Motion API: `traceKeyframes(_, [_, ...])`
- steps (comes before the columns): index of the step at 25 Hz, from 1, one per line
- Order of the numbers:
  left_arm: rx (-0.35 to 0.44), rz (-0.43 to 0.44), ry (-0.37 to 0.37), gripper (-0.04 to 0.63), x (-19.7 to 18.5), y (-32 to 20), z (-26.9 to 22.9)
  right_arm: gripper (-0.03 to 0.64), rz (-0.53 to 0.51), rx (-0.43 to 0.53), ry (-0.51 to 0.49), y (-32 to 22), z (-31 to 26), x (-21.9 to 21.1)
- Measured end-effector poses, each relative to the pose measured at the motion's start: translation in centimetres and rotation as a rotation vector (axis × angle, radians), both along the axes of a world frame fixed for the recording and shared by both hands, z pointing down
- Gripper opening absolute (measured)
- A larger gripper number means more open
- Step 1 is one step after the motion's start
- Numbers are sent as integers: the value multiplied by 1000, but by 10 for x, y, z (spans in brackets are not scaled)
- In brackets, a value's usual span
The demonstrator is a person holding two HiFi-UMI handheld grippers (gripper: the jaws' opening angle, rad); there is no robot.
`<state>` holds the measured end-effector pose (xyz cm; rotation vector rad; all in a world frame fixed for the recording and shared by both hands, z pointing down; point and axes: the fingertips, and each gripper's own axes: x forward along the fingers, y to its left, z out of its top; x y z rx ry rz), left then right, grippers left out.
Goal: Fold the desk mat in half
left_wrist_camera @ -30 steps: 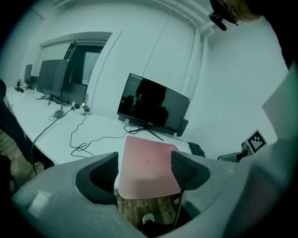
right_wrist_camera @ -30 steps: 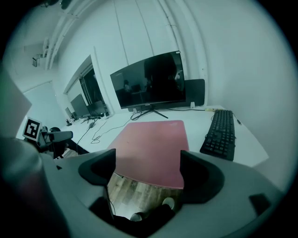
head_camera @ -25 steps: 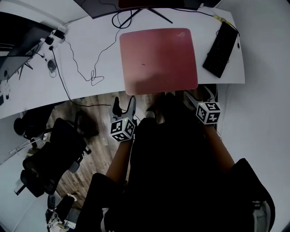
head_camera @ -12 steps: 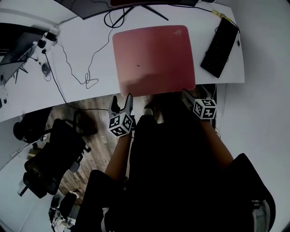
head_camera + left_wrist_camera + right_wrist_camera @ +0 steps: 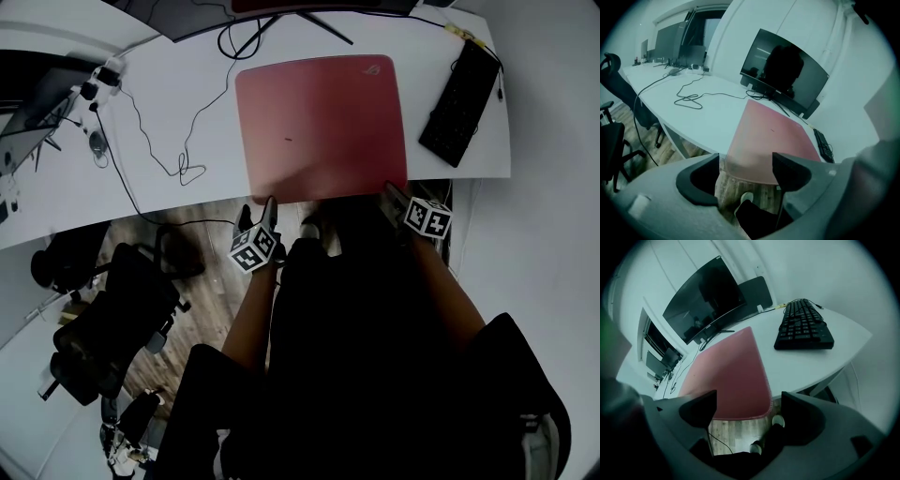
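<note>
A red desk mat (image 5: 319, 127) lies flat on the white desk (image 5: 169, 112), its near edge overhanging the desk's front. My left gripper (image 5: 259, 212) hovers open just short of the mat's near left corner (image 5: 740, 164). Just off the near right corner (image 5: 764, 411) my right gripper (image 5: 392, 199) is open as well. Nothing sits between either pair of jaws. In both gripper views the mat (image 5: 773, 136) (image 5: 726, 376) stretches away toward a dark monitor.
A black keyboard (image 5: 459, 89) lies right of the mat. A monitor stand (image 5: 309, 17) and loose cables (image 5: 187, 169) sit behind and left. Black office chairs (image 5: 112, 319) stand on the wooden floor at lower left. A person's dark clothing fills the lower middle.
Both grippers have crept forward toward the mat's near edge, the left one tilting toward the left corner. The mat has not moved.
</note>
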<state>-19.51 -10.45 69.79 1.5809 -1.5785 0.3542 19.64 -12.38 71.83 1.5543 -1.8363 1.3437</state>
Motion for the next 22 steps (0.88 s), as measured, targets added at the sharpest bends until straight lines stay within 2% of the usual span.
traceKeyframes(4, [-34, -40, 26, 345, -4, 1, 15, 425, 17, -24, -32, -1, 11, 0])
traceKeyframes(8, [-26, -59, 54, 345, -4, -4, 25, 425, 41, -45, -40, -1, 18, 2])
traceKeyframes(15, [-53, -109, 102, 345, -2, -7, 46, 425, 4, -67, -62, -2, 32, 1])
traceKeyframes(22, [-59, -36, 187, 345, 14, -12, 53, 422, 38, -66, -159, -8, 42, 2])
